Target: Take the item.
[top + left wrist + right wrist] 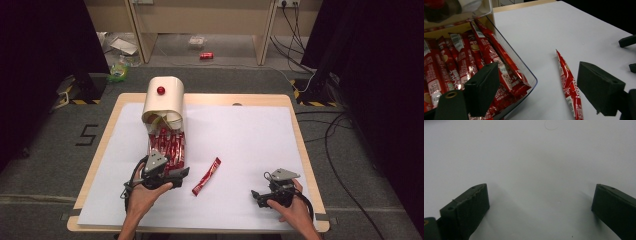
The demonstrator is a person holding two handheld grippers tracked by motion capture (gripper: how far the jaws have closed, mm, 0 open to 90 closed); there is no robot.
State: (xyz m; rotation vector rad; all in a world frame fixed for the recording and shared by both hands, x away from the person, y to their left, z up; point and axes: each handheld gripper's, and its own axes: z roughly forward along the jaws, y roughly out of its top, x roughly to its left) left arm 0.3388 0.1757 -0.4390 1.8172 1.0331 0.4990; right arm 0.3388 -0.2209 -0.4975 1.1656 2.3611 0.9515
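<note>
Left tool wide open, empty

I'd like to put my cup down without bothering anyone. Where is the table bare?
The white sheet is bare from the loose red packet rightward to the table's right edge, above the right gripper. It is crowded at the left, where the clear tray of packets and left gripper sit.
</note>
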